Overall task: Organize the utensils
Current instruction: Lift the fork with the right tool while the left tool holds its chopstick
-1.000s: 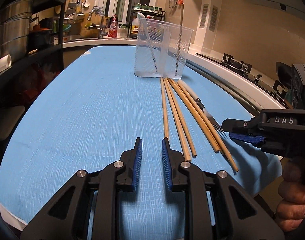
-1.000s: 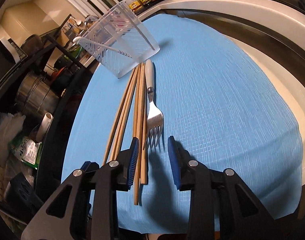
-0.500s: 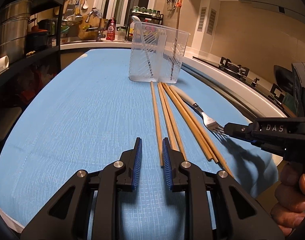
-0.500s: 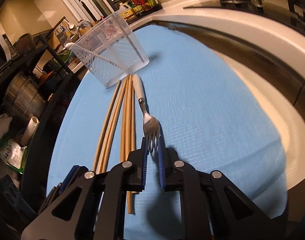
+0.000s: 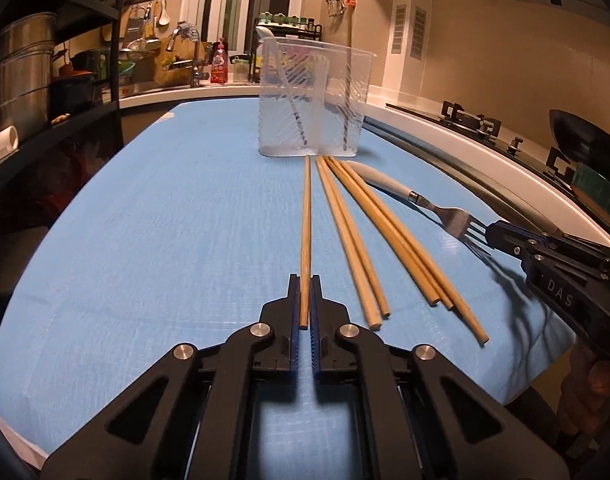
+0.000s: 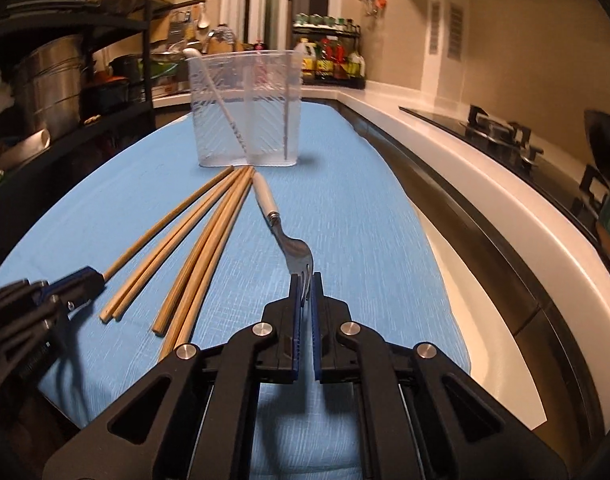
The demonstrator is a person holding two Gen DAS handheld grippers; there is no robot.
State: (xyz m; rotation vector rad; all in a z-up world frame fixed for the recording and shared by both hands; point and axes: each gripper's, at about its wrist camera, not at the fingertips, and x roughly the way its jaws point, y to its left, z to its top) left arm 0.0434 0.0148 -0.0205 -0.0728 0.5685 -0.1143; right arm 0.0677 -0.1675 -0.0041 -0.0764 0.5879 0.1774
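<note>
Pickup step: left gripper (image 5: 305,296) clamped on one chopstick (image 5: 305,224), right gripper (image 6: 305,292) clamped on fork (image 6: 295,248) tines, next lifting both toward clear holder (image 5: 313,100).

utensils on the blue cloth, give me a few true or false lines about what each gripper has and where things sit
1. The left gripper is shut on a single chopstick. True.
2. The right gripper grips the fork by its white handle. False: it pinches the tines; the handle points toward the clear holder.
3. The clear holder is empty. False: a white-handled utensil leans inside it.
4. The loose chopsticks lie between the held chopstick and the fork. True.
5. The fork is standing in the holder. False: it is outside, near the blue cloth.
</note>
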